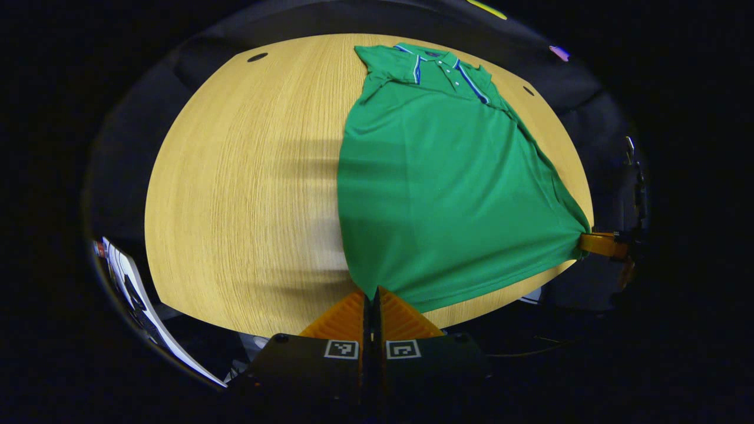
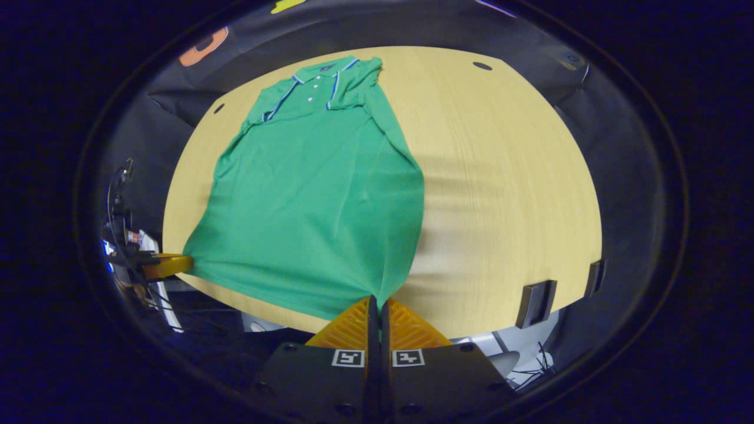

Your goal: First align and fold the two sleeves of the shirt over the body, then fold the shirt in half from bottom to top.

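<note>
- The green knit polo shirt with blue-striped collar (image 1: 436, 188) lies flat on the round pale wooden worktop (image 1: 235, 200), sleeves already folded in.
- We judge it light, limp and stretchy; hem corners are the right hold.
- Left claw (image 1: 372, 294) and right claw (image 2: 377, 301) each pinch one hem corner.
</note>
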{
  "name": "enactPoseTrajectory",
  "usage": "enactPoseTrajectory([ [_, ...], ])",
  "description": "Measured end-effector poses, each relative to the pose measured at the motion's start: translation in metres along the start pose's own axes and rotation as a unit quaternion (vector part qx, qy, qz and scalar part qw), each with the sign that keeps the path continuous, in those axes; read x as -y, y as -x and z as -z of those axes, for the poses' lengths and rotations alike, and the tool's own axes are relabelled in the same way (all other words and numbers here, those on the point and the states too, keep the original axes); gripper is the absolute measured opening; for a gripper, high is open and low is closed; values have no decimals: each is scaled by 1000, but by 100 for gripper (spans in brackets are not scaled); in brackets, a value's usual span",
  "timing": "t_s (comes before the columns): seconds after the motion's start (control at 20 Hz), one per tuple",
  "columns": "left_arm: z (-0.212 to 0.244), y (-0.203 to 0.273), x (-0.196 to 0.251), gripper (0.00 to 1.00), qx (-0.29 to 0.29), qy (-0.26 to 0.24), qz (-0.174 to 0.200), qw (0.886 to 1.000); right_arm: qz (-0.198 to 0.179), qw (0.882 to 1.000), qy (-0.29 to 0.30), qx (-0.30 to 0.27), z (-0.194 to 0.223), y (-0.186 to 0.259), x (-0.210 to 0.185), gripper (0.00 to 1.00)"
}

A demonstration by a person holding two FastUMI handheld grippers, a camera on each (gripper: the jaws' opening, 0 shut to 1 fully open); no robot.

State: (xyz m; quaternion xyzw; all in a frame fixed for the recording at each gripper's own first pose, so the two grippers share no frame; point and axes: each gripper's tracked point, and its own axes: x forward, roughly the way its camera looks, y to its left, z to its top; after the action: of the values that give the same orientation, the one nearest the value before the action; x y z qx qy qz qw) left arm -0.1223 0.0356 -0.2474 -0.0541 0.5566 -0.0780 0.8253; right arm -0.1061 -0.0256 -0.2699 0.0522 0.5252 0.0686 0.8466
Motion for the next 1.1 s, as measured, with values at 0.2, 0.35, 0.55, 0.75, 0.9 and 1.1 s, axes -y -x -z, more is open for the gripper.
enactPoseTrajectory([
  [0.2, -37, 31, 8, 3, 29, -14, -7, 999, -16, 999, -3, 35, -30, 25, -11, 2],
  [0.35, -77, 55, 5, 3, 63, -26, -11, 998, -22, 998, 5, 64, -58, 43, -14, 2],
  [0.55, -123, 75, -3, 3, 95, -37, -38, 994, -26, 994, -1, 109, -104, 63, -18, 2],
  [0.75, -160, 82, -3, 3, 125, -49, -52, 990, -24, 988, 2, 152, -147, 77, -23, 4],
  [0.9, -185, 81, -1, 3, 141, -42, -56, 988, -18, 986, 6, 167, -171, 75, -26, 2],
  [1.1, -219, 74, 3, 3, 163, -34, -58, 984, -13, 985, 4, 171, -196, 63, -25, 2],
])
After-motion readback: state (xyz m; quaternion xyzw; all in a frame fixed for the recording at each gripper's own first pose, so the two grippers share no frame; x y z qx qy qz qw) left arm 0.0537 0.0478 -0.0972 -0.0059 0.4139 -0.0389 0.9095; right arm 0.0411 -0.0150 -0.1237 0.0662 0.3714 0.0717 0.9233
